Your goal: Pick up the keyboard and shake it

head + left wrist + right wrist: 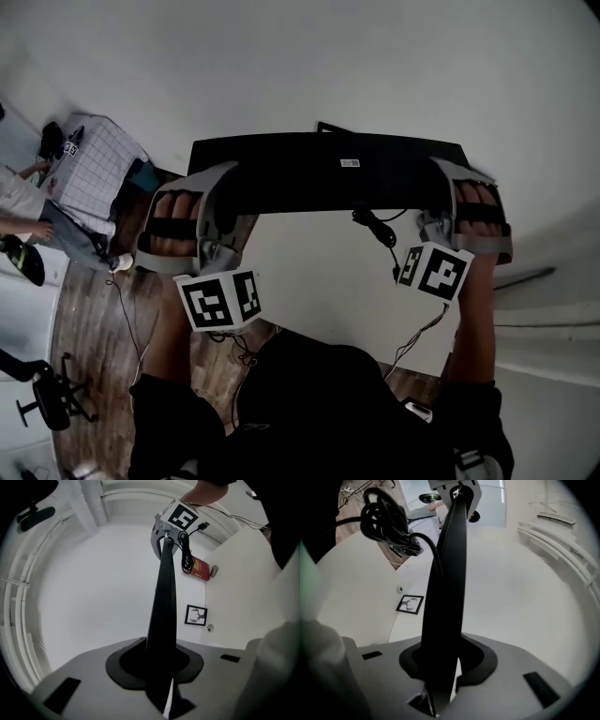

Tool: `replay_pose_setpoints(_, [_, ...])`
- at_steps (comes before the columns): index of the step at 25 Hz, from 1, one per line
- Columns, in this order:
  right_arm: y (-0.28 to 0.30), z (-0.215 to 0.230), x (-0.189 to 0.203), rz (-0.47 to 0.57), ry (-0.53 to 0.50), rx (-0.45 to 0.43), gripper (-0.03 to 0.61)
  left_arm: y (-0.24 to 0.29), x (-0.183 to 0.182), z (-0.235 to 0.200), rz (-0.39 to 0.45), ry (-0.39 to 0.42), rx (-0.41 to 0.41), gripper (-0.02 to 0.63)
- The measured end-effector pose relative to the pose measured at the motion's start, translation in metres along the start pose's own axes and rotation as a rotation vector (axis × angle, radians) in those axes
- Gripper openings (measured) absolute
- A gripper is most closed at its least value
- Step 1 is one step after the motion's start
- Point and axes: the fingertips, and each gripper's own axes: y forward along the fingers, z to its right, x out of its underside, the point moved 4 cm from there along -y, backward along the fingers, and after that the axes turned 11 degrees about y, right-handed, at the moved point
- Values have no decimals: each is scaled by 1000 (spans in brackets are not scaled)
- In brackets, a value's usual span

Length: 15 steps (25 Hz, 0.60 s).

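The black keyboard [328,173] is held up in the air, its underside with a small white label turned toward the head view. My left gripper [214,187] is shut on its left end and my right gripper [448,192] on its right end. In the left gripper view the keyboard [164,602] runs edge-on from the jaws of my left gripper [157,667] up to the right gripper's marker cube [180,517]. The right gripper view shows the same keyboard [447,583] clamped in my right gripper [440,667]. Its coiled black cable [375,225] hangs near the right end.
A white surface [319,281] lies below the keyboard. At the left are a wooden floor [94,319], a checked cloth [94,164], an office chair [52,398] and a person's arm [19,202]. A framed deer picture [196,615] and a red box [200,569] show beyond.
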Motion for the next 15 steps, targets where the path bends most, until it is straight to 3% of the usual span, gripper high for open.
replay_pose_setpoints(9, [-67, 11, 58, -333, 19, -6, 98, 76, -63, -5, 295, 3, 25, 86])
replay_pose_setpoints(15, [-144, 7, 115, -512, 46, 16, 95, 106, -175, 1, 480, 49, 41, 81])
